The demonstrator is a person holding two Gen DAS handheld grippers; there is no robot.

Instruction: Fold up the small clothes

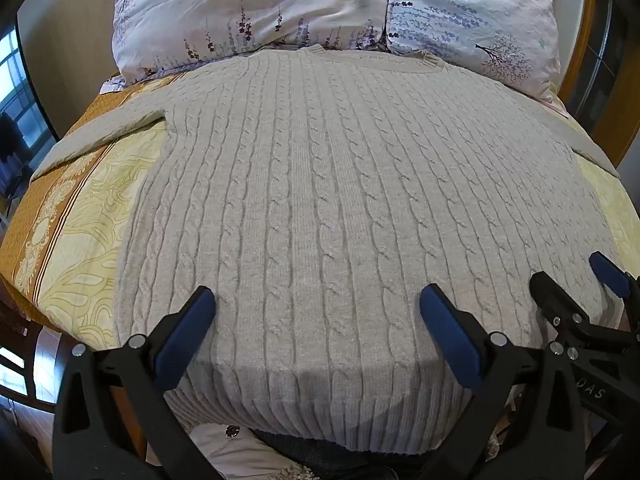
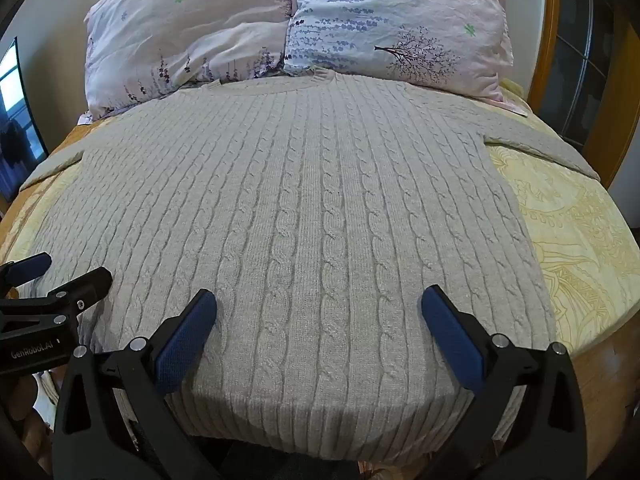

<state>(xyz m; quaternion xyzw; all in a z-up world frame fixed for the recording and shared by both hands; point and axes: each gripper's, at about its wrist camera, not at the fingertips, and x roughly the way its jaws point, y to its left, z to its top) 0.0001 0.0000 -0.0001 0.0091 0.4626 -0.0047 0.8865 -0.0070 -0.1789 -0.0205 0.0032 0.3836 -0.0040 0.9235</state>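
A beige cable-knit sweater [image 1: 320,200] [image 2: 304,216] lies flat on the bed, collar toward the pillows, hem hanging over the near edge. One sleeve [image 1: 100,136] runs off to the left, the other sleeve [image 2: 536,144] to the right. My left gripper [image 1: 318,304] hovers over the lower part of the sweater, blue pads wide apart with only knit showing between them. My right gripper [image 2: 319,304] stands open the same way, just beside the left one. In the left wrist view the right gripper [image 1: 576,280] shows at the right edge; the left gripper [image 2: 60,272] shows at the left of the right wrist view.
Two floral pillows [image 1: 256,12] [image 2: 400,28] lie behind the collar. A yellow and orange patterned bedsheet [image 1: 80,232] [image 2: 572,240] shows on both sides of the sweater. A wooden bed frame [image 2: 548,20] rises at the far right, a window [image 1: 16,92] at the left.
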